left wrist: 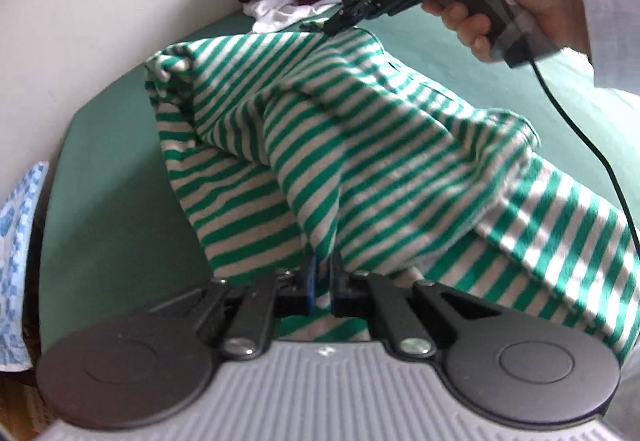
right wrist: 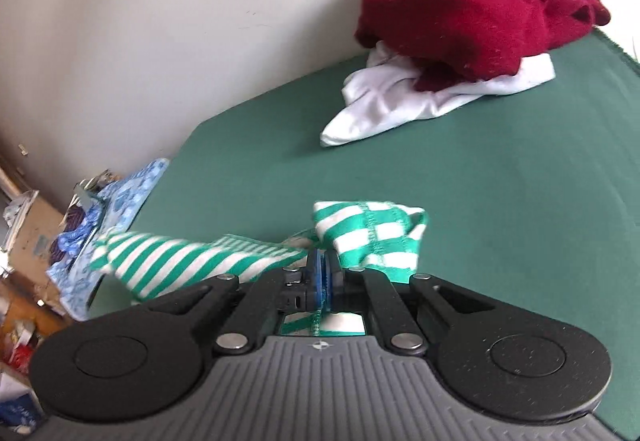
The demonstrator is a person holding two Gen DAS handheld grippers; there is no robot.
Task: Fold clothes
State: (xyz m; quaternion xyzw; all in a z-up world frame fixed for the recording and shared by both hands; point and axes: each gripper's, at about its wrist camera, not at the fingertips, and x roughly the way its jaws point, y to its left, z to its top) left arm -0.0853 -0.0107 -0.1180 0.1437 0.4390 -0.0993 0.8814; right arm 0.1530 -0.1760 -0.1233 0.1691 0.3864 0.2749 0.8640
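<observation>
The green-and-white striped knit garment (left wrist: 360, 161) hangs bunched above the dark green tabletop (right wrist: 480, 181), with the left gripper (left wrist: 322, 273) and right gripper (right wrist: 322, 273) each clamped tight on an edge. Those thin pinches could slip under tension, dropping the fabric short of the crumpled maroon sweater (right wrist: 460, 9).
</observation>
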